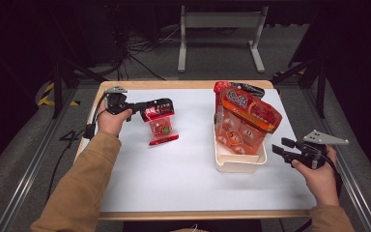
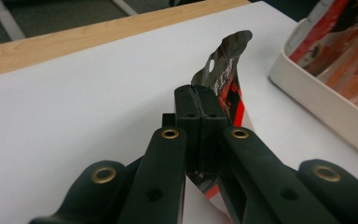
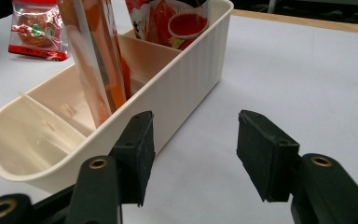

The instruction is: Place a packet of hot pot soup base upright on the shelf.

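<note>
A small red snack packet (image 1: 162, 126) hangs by its top edge from my left gripper (image 1: 145, 110), which is shut on it above the left half of the white table. In the left gripper view the two jaws (image 2: 196, 93) press together on the packet's silver-backed top flap (image 2: 223, 60). My right gripper (image 1: 278, 146) stands open just right of a white divided bin (image 1: 239, 164), with nothing between its jaws (image 3: 193, 144). The bin (image 3: 182, 79) holds large orange and red snack bags (image 1: 246, 116), one leaning upright (image 3: 93, 51). The small packet (image 3: 37, 30) shows beyond the bin.
The white sheet lies on a wooden table (image 1: 183, 84) with bare surface between the packet and the bin. The bin's near compartments (image 3: 32, 135) hold nothing. A grey metal stand (image 1: 220, 29) and cables lie on the floor beyond the table.
</note>
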`<state>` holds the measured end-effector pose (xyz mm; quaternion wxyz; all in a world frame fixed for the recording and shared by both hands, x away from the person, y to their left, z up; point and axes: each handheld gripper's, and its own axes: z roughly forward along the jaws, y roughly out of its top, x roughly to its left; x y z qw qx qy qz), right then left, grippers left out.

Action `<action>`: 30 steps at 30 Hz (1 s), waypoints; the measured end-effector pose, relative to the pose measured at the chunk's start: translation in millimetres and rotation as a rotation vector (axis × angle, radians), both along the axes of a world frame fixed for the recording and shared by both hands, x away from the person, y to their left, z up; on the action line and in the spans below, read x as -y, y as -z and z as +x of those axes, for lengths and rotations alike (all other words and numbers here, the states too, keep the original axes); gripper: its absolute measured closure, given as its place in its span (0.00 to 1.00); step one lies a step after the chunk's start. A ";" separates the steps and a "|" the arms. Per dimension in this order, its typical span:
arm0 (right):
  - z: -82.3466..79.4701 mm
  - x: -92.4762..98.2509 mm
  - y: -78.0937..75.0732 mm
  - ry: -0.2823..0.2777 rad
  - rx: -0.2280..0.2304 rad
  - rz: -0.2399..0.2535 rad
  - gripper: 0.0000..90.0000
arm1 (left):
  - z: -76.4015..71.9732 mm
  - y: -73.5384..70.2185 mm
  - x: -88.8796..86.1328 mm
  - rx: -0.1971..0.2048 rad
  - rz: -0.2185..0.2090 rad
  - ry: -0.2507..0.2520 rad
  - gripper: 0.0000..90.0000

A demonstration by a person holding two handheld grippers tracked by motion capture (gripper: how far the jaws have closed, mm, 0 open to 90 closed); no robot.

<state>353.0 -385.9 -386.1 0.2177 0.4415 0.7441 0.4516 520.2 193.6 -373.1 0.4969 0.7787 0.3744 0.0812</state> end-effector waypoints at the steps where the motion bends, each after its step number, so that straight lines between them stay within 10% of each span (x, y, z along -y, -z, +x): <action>1: 0.0 0.0 0.0 0.000 0.000 0.000 0.51 | 0.0 0.0 0.0 0.000 0.000 0.000 1.00; 30: 3.3 6.4 5.9 0.001 -0.011 0.011 0.51 | -76.1 -68.8 32.2 0.158 -0.064 0.253 1.00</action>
